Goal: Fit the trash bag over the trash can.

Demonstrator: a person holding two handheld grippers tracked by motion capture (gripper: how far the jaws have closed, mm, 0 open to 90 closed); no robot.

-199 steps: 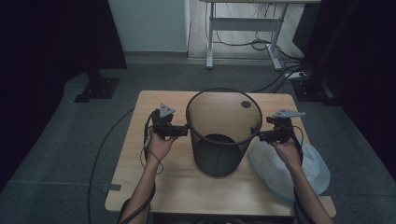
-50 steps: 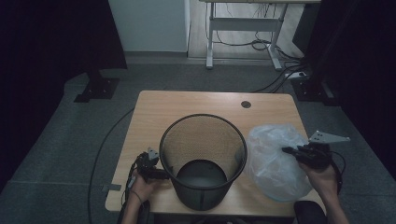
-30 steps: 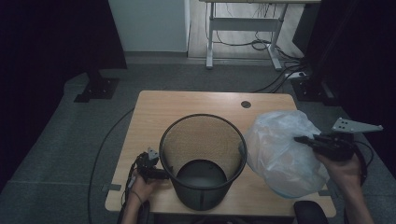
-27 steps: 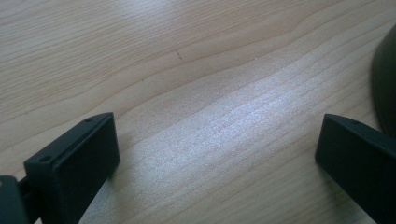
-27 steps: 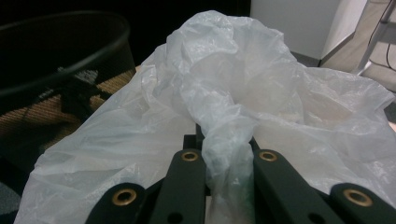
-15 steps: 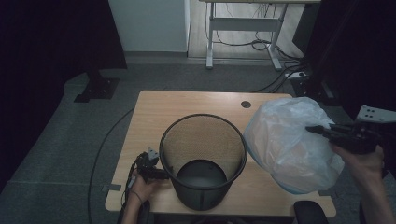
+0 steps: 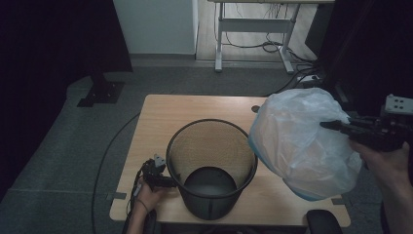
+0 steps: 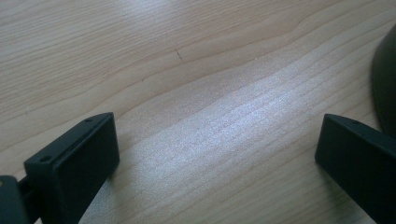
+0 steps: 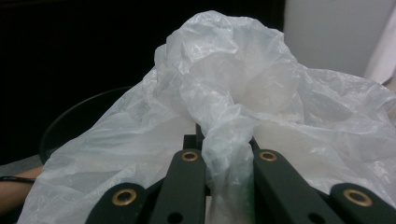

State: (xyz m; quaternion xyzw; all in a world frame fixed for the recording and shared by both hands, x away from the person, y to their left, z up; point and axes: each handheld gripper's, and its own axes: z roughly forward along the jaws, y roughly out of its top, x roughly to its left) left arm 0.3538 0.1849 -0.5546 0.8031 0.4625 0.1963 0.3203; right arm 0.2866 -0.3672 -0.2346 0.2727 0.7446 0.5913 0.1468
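High view is showing the right gripper (image 7: pixel 325 125) clamping a bunched fold of a translucent white plastic bag (image 7: pixel 302 141), which is hanging in the air over the right end of the wooden table (image 7: pixel 204 107), just beside the black mesh wastebasket (image 7: pixel 212 168). Right gripper view is showing the jaws pinching together on the twisted plastic (image 9: pixel 229 154), with the wastebasket rim (image 9: pixel 70 116) lying behind the bag. The left gripper (image 7: pixel 170 182) is resting on the tabletop against the wastebasket's left side; left gripper view is showing its jaws standing wide apart over bare wood (image 8: pixel 196 93), gripping nothing.
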